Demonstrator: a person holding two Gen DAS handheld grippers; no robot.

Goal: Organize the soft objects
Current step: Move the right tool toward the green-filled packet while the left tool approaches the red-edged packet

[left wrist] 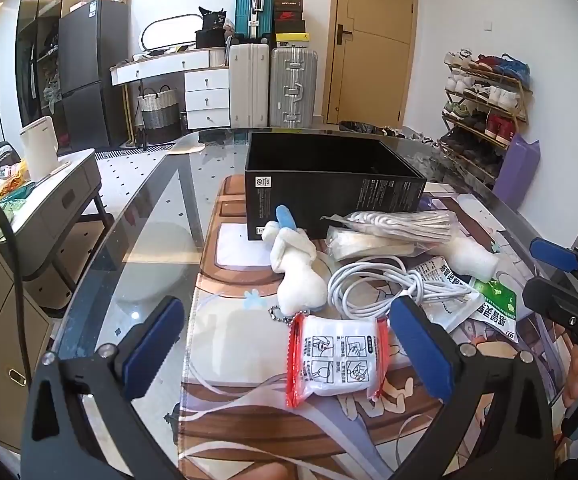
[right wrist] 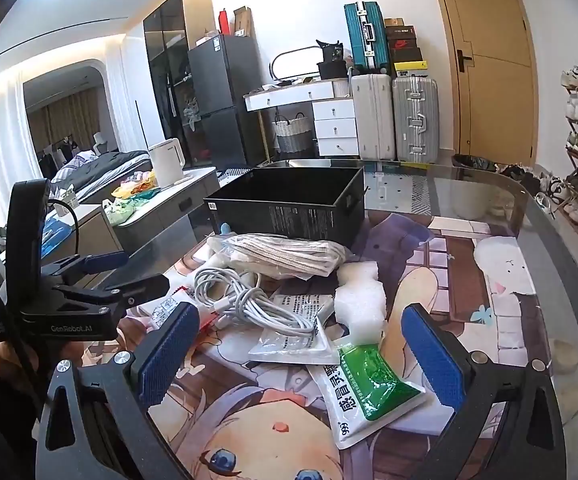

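Note:
An open black box stands at the back of the printed mat. In front of it lies a heap: a white plush toy with a blue ear, a bagged bundle of cord, a coiled white cable, white foam pieces and a green and white sachet. A red-edged white packet lies between the fingers of my left gripper, which is open. My right gripper is open over the green sachet, holding nothing.
The mat covers a glass table with a rounded edge. A low side cabinet with a white kettle stands left. Suitcases, drawers and a door line the back wall; a shoe rack stands right.

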